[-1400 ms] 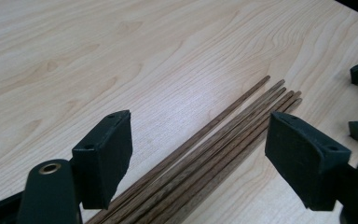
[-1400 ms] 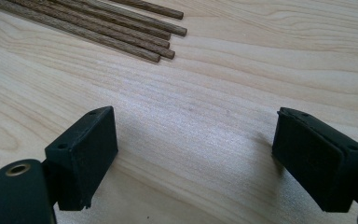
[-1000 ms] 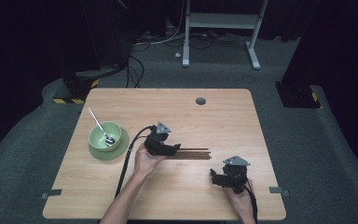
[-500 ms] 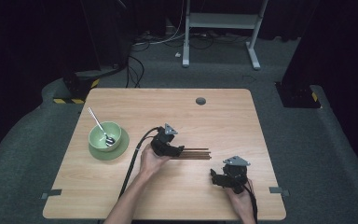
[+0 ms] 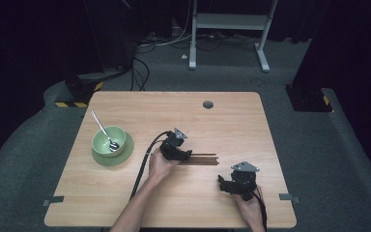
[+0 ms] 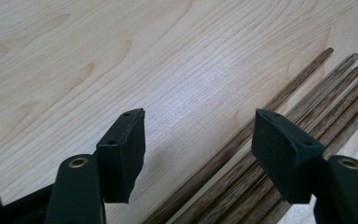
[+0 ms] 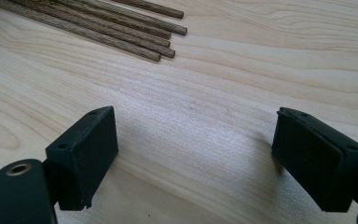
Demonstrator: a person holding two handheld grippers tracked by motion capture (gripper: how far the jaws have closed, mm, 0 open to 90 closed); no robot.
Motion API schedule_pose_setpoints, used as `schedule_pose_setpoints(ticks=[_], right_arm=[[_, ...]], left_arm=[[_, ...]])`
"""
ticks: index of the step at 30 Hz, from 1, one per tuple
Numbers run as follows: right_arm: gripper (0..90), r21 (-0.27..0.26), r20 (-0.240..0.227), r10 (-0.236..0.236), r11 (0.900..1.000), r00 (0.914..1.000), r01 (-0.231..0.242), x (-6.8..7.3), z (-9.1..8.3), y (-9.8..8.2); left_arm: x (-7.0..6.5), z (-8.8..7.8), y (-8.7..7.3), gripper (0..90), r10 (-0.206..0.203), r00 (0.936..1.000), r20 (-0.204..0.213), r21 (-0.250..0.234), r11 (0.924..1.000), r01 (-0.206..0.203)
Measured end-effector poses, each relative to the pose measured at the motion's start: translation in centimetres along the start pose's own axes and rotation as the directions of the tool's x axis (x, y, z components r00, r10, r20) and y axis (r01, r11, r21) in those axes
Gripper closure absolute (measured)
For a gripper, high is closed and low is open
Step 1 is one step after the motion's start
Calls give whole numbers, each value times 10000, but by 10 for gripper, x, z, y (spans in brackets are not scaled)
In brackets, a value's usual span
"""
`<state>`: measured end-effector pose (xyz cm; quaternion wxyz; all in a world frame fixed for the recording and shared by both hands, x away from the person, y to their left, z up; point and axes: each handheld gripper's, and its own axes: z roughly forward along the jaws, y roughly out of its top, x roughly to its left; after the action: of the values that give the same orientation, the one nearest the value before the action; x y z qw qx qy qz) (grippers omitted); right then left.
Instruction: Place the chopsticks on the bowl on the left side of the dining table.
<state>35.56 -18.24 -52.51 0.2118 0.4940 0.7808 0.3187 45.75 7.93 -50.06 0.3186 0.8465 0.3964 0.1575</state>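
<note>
Now | left hand-held gripper (image 6: 198, 140): jaws apart, closing over chopsticks (image 6: 279, 107) | right hand-held gripper (image 7: 193, 158): wide, empty

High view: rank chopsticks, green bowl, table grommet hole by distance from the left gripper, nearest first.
From the left gripper, jaws open:
1. Chopsticks: dark wooden bundle lying right at its jaws, toward the right.
2. Green bowl: to its left, on a green saucer, spoon inside.
3. Grommet hole: near the table's far edge.
</note>
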Motion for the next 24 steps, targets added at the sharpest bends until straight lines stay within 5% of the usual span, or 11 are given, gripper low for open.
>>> schedule_pose_setpoints(ticks=[24], right_arm=[[139, -8, -15, -7, 10000, 10000, 7, 0, 0, 0]], left_arm=[[2, 7, -2, 372, -37, 10000, -53, 126, 9999, 38]])
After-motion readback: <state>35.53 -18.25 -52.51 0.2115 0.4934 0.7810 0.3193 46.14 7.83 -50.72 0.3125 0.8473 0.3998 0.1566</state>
